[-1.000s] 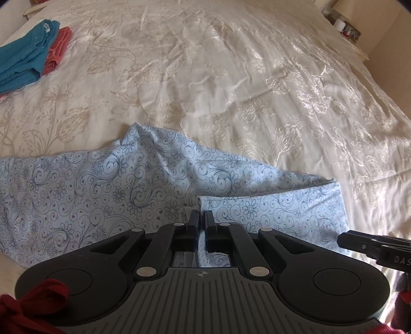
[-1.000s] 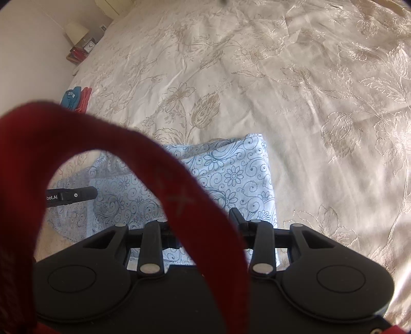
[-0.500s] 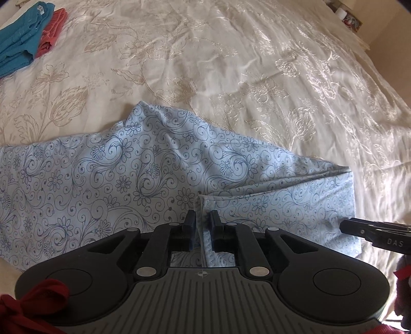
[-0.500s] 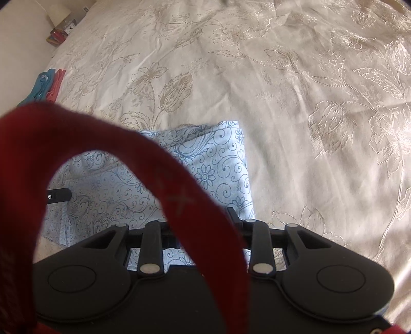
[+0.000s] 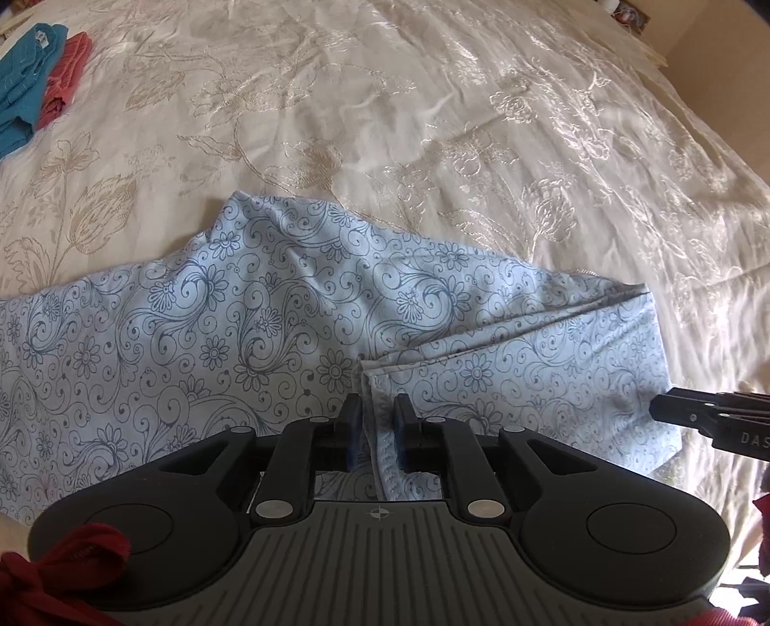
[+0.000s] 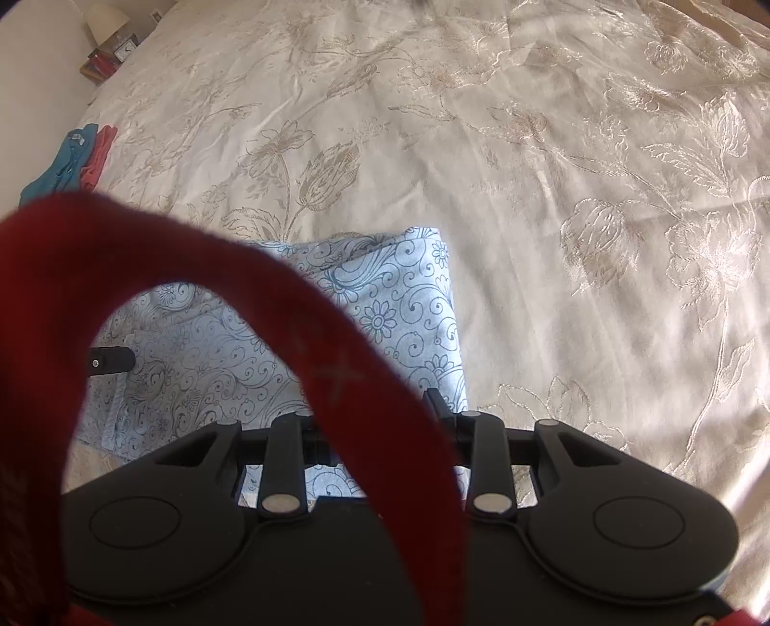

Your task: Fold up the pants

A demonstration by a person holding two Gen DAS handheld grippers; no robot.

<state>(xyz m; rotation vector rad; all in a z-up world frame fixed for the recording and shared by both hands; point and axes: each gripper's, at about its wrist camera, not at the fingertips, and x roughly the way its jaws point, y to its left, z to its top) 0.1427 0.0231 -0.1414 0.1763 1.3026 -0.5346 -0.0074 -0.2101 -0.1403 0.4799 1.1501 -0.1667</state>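
The left gripper (image 5: 377, 416) has its fingers (image 5: 350, 418) parted by a narrow gap, with the hemmed edge of the pants (image 5: 269, 337) running up between them; the cloth sits in the gap, but the pads do not look pressed onto it. The pants, pale blue with a dark floral scroll print, lie flat on the bed (image 5: 433, 120), with one end doubled back over the rest so that its hem lies on top near the left fingers.

The right gripper (image 6: 385, 409) is largely covered in its own view by a red strap (image 6: 337, 366) looping across the lens. Only one black finger tip (image 6: 435, 402) shows beside the strap, at the near edge of the folded pants (image 6: 409, 308), so I cannot tell how far these fingers stand apart or whether they hold cloth.

The left view shows the right gripper's tip (image 5: 693, 414) at the pants' right edge, and teal and coral folded clothes (image 5: 29, 91) far off. The right view alone shows a nightstand with a lamp (image 6: 107, 19) beyond the bed.
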